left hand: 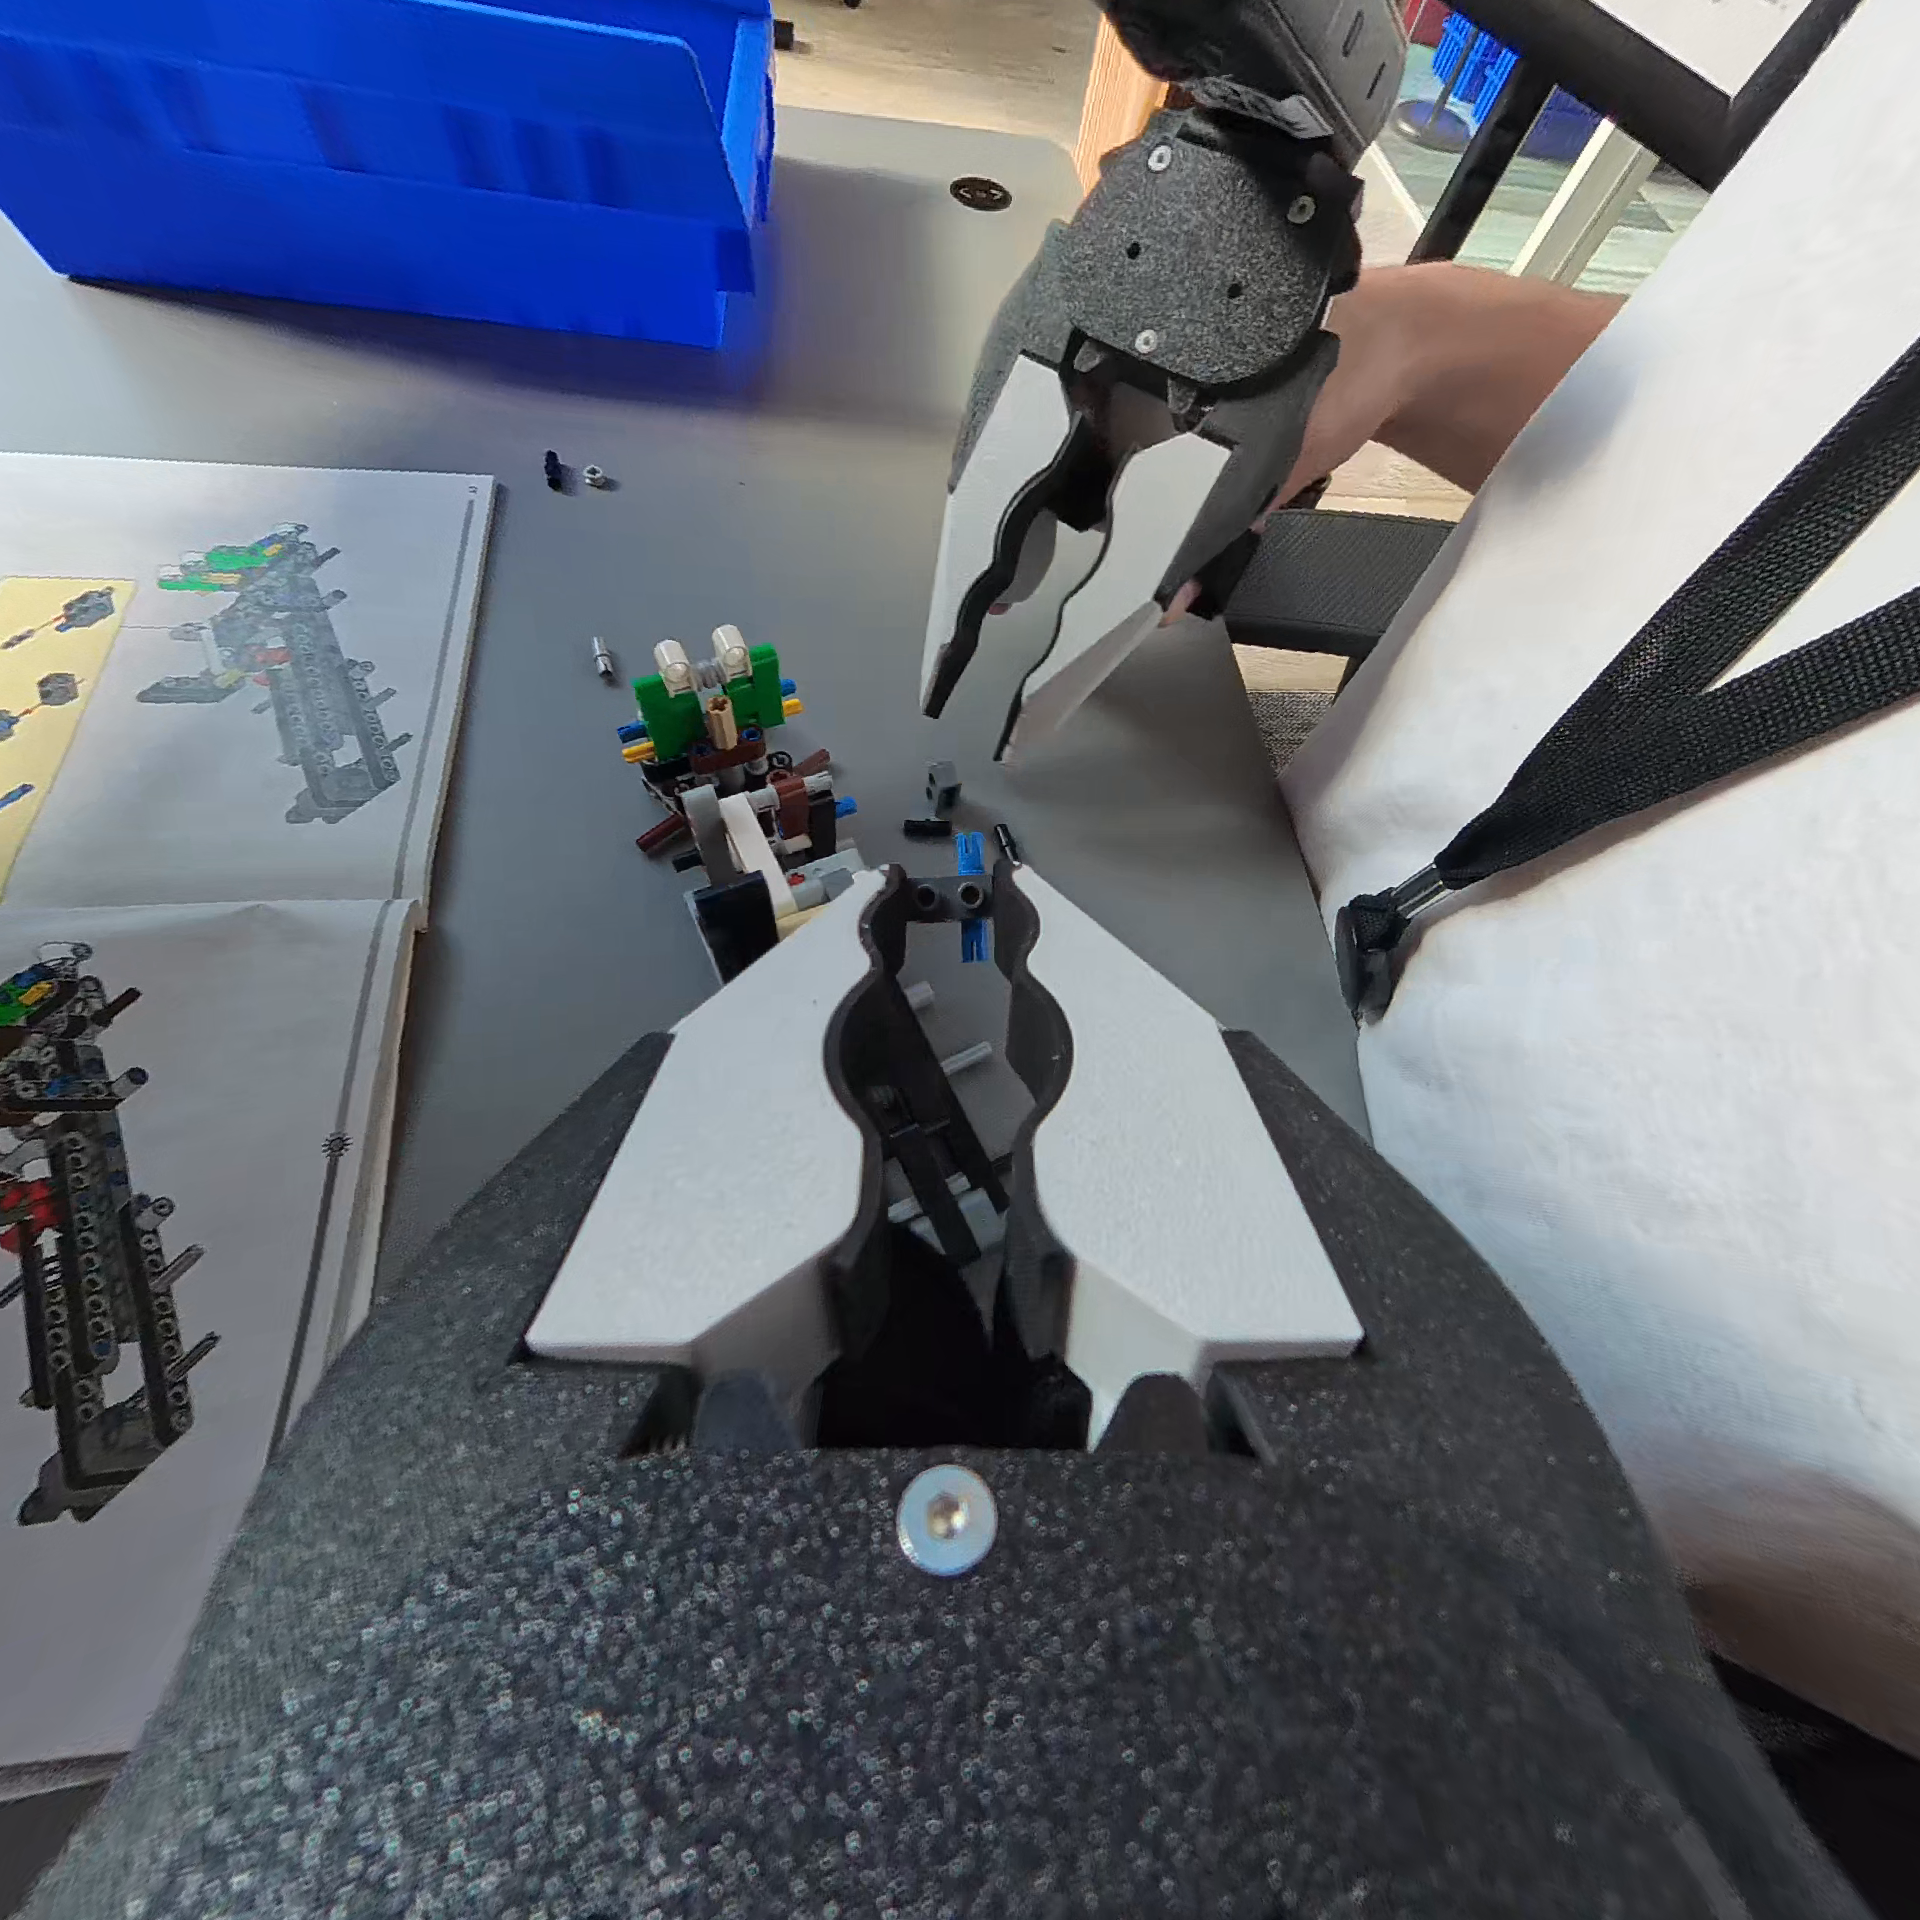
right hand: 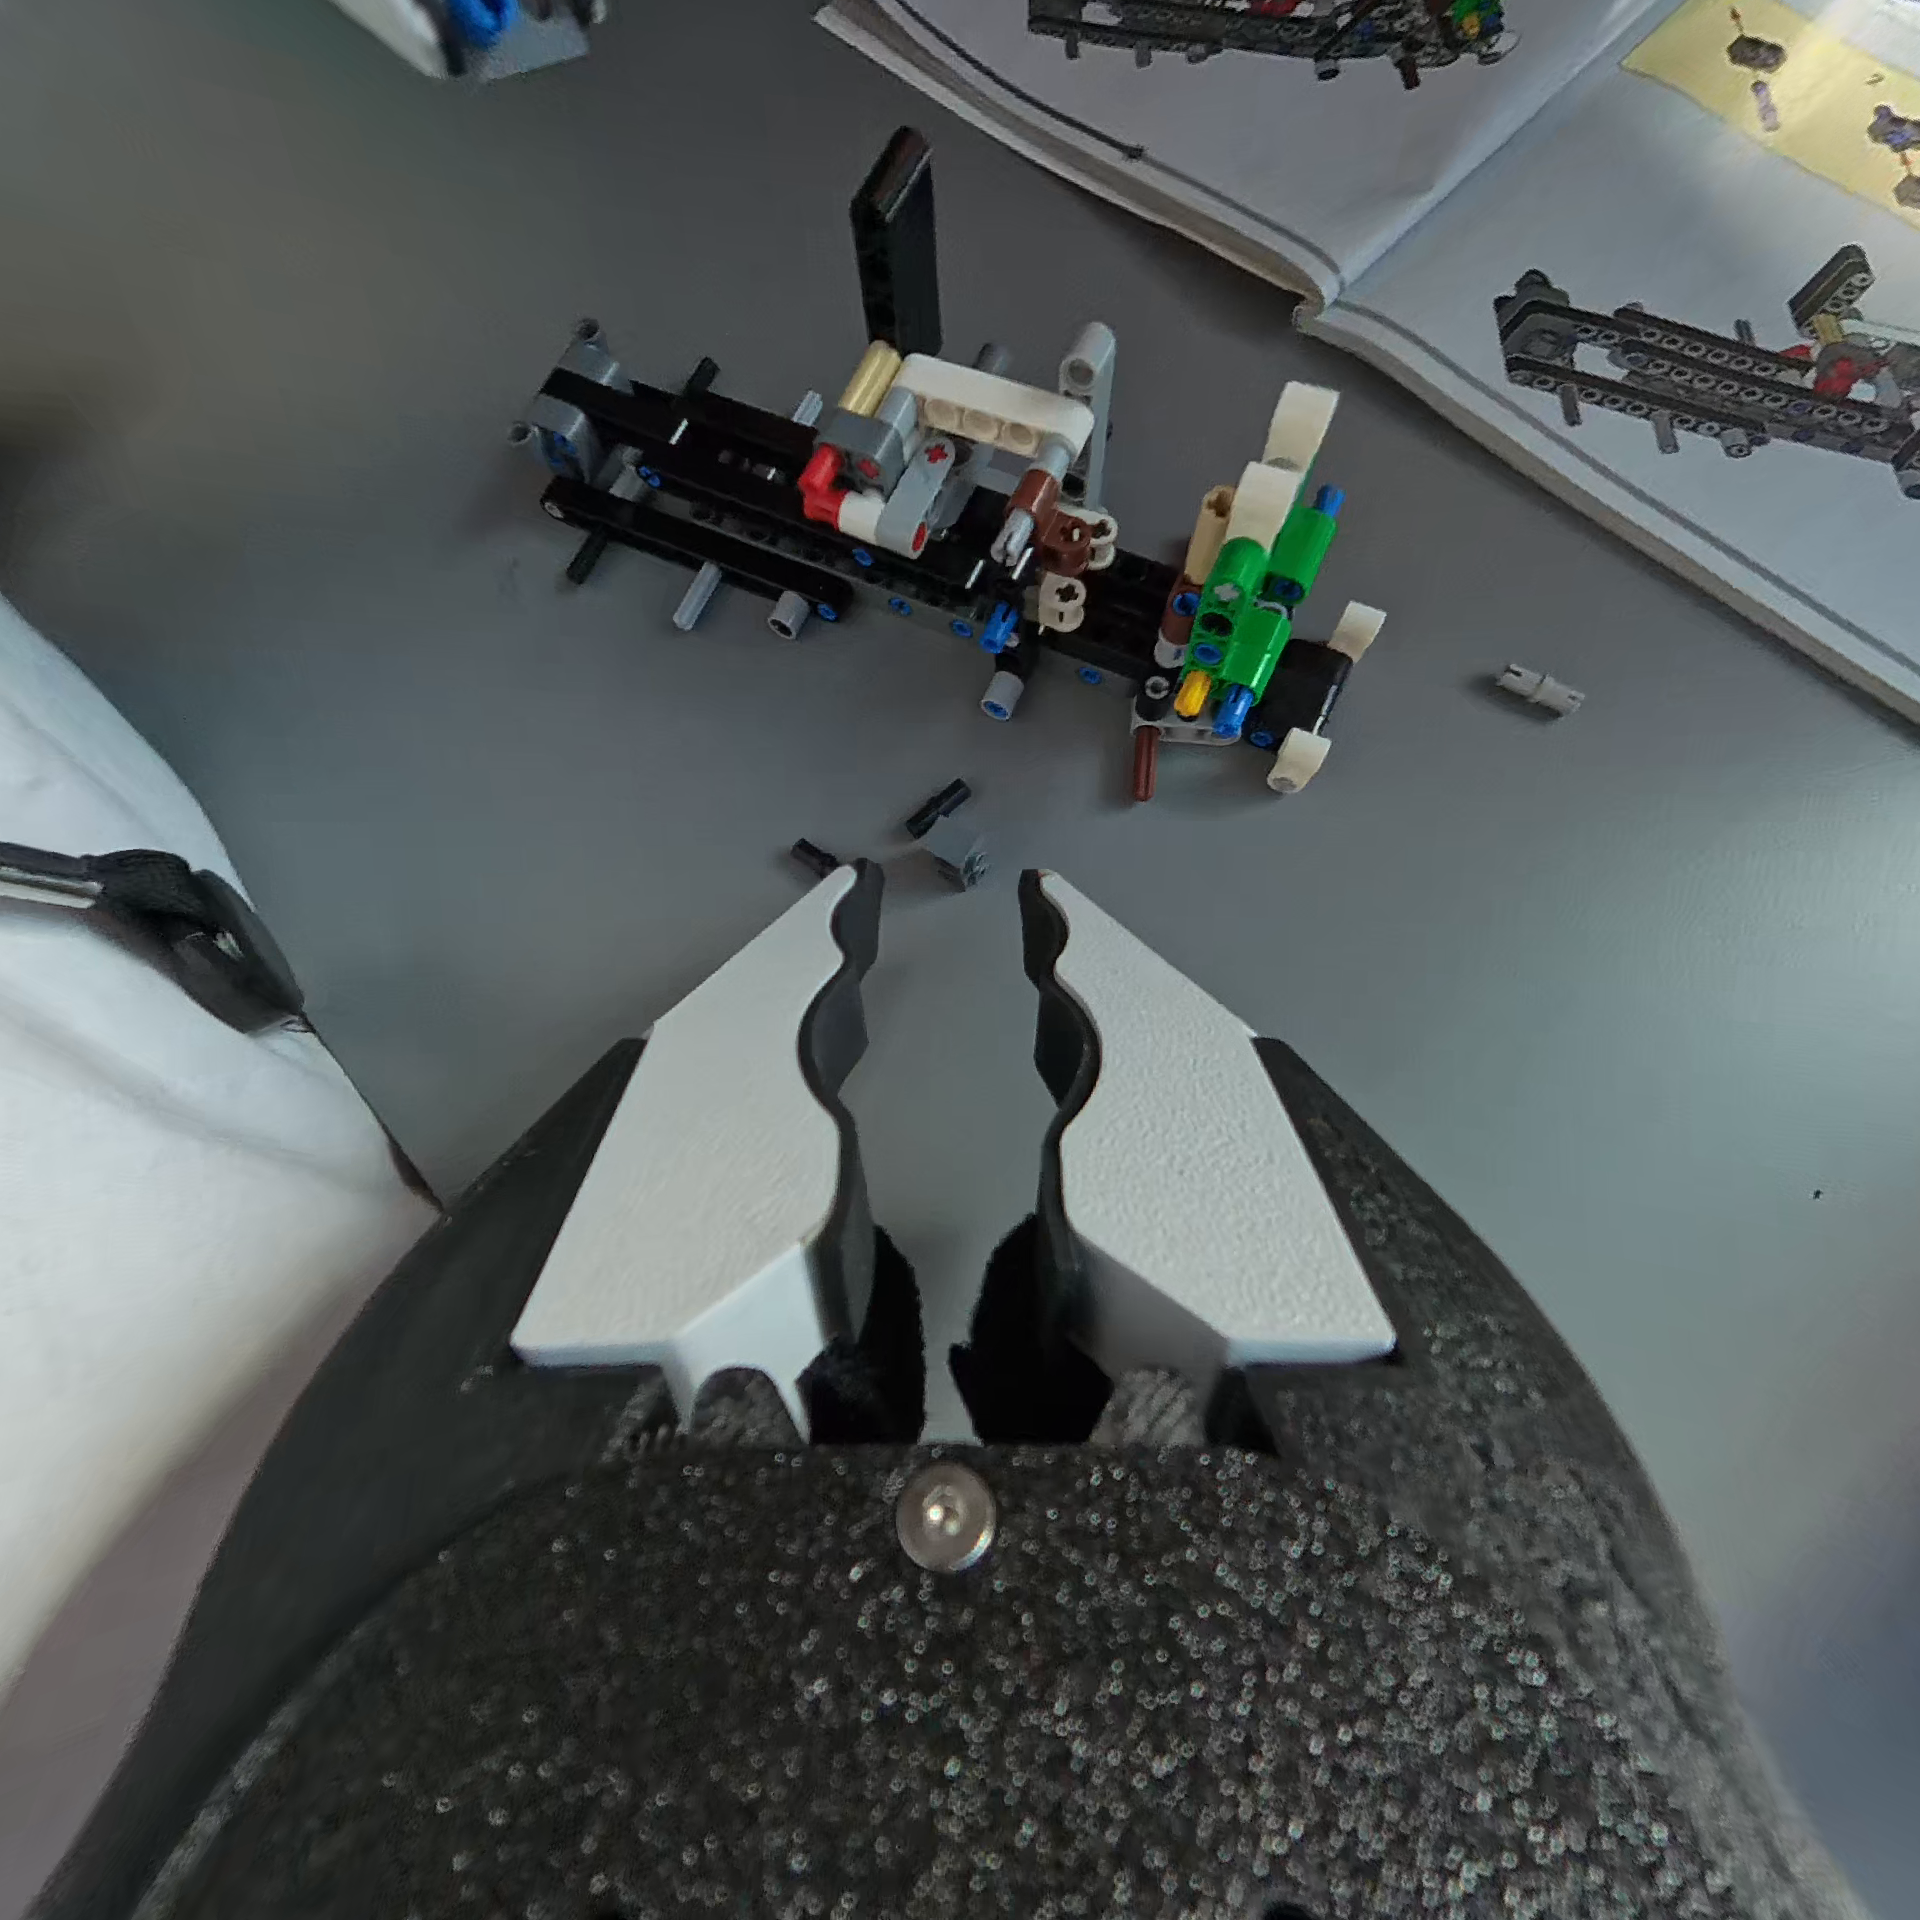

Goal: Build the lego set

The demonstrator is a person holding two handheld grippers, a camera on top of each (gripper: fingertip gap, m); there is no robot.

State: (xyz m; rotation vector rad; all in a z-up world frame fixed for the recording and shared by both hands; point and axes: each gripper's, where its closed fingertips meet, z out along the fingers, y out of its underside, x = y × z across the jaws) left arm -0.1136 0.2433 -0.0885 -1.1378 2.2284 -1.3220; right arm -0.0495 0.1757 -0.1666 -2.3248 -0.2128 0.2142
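So the left gripper (left hand: 943, 894) has its fingertips pinched on a small dark grey two-hole connector (left hand: 943, 896) with a blue pin (left hand: 972, 914) through it, right beside the brick model (right hand: 935, 520) on the grey table (right hand: 1558, 1039). Right gripper (right hand: 951, 883) hangs open and bare over a loose grey block (right hand: 961, 857) and black pins (right hand: 935, 808).

The left tool (left hand: 943, 896) clamps a small dark-grey two-hole connector (left hand: 948, 896) carrying a blue pin (left hand: 972, 906). The right tool (right hand: 951, 878) hovers open over a grey block (right hand: 961, 854) between black pins (right hand: 938, 808).
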